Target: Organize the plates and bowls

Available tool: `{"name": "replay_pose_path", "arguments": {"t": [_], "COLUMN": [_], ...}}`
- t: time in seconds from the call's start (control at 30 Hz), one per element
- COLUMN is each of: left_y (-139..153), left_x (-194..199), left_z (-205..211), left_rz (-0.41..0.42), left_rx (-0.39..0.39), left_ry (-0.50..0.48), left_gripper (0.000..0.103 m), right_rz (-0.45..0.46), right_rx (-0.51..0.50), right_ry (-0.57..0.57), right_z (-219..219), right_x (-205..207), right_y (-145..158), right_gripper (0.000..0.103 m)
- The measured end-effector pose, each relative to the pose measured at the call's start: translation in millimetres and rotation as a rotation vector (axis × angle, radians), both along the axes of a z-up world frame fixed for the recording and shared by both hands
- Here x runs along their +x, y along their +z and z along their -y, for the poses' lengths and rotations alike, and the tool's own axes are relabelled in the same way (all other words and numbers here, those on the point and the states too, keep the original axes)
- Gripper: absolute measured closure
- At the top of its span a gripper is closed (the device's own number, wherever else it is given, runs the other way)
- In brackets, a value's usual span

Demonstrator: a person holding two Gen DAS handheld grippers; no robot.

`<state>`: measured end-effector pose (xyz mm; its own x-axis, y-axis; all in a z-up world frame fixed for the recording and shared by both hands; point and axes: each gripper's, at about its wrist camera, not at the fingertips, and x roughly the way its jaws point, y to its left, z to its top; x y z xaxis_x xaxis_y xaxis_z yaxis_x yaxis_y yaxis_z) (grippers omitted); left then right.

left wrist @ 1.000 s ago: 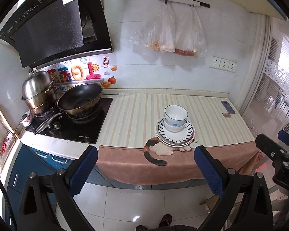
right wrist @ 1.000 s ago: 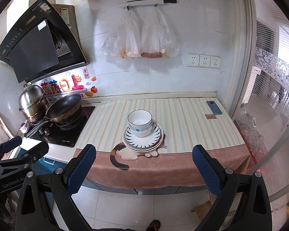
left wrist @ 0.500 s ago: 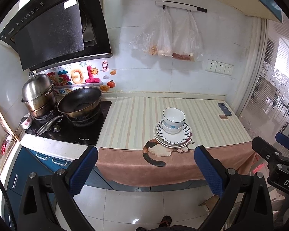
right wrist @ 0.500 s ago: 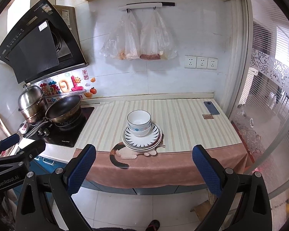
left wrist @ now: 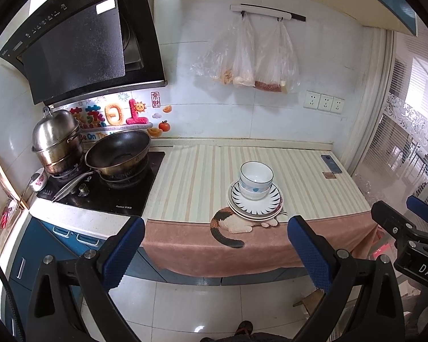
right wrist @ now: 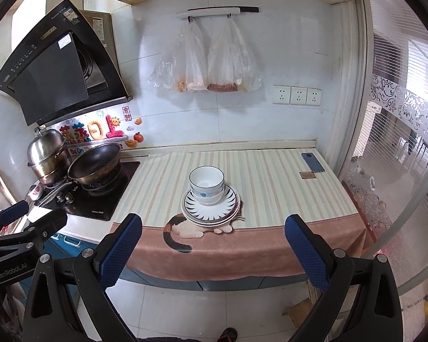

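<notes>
Well beyond both hand-held grippers [left wrist: 215, 249] [right wrist: 212, 246], stacked bowls [right wrist: 206, 183].

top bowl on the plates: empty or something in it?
Empty. The top bowl stands upright on the plates, and the right wrist view shows its bare white inside down to the bottom.

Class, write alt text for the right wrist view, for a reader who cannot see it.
White bowls sit nested on stacked plates near the front of a striped counter mat. The open right gripper hangs over the floor in front of the counter, holding nothing; a wok and steel pot stand on the stove at left.
</notes>
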<state>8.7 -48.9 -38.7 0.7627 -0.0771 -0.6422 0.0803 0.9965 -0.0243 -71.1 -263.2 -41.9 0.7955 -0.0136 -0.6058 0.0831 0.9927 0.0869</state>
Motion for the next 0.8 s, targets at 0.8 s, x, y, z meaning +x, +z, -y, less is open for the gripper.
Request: {"name": "replay_pose_path", "arguments": {"t": [0.8], "left_y": [-0.1], "left_x": [-0.3], "left_z": [0.6], "left_rz": [-0.007], "left_rx": [-0.008], "left_ry": [0.003], "left_gripper": [0.000], "right_rz": [-0.002], "right_rx": [-0.005], "right_ry": [0.002], "right_z": [-3.7], "right_x": [3.7], "right_y": [0.9], "right_gripper": [0.001]}}
